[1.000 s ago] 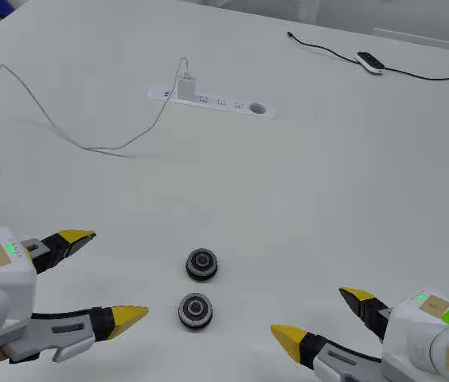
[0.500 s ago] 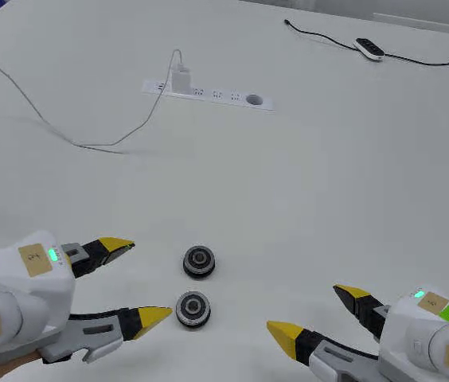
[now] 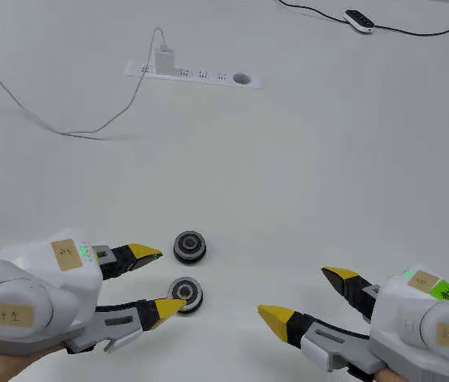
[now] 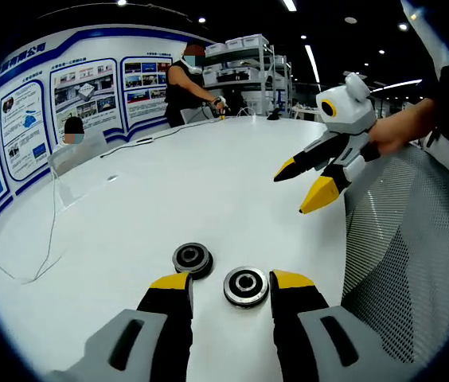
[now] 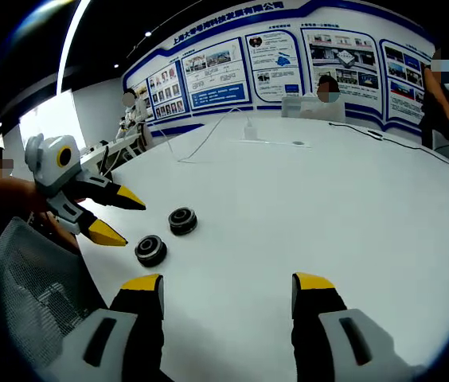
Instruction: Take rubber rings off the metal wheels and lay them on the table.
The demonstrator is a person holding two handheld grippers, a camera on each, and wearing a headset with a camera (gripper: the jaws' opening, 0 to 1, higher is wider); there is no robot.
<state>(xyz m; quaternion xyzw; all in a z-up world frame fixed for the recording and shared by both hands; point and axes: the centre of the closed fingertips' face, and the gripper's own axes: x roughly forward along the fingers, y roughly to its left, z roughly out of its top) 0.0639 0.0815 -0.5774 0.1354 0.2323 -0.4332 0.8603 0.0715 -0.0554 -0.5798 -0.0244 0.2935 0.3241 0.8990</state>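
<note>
One broad white worktop [image 3: 328, 175] carries everything, and we're looking down on it from the head view. Our left gripper [image 3: 173, 278] sits low at the near left edge with its yellow-tipped fingers [image 3: 143, 252] spread apart. Over on the right, our right gripper [image 3: 292, 291] hangs above bare surface, fingers wide open too, gripping nothing.

Further back lies a white power strip [image 3: 193, 74] with a plug in it, and a white cable [image 3: 49, 123] loops away to the left. Up at the far edge a black cable [image 3: 415, 32] runs off to the right.

Now the small stuff: two metal wheels lie flat, side by side, near the left gripper. The far wheel [image 3: 189, 247] sits just beyond the upper fingertip. The near wheel [image 3: 185, 294] is right at the lower fingertip; in the left gripper view it lies between the two tips [image 4: 246, 286], just ahead of them, and we can't tell whether either finger touches it. The black rubber rings [image 4: 178, 259] are still on both wheels.
</note>
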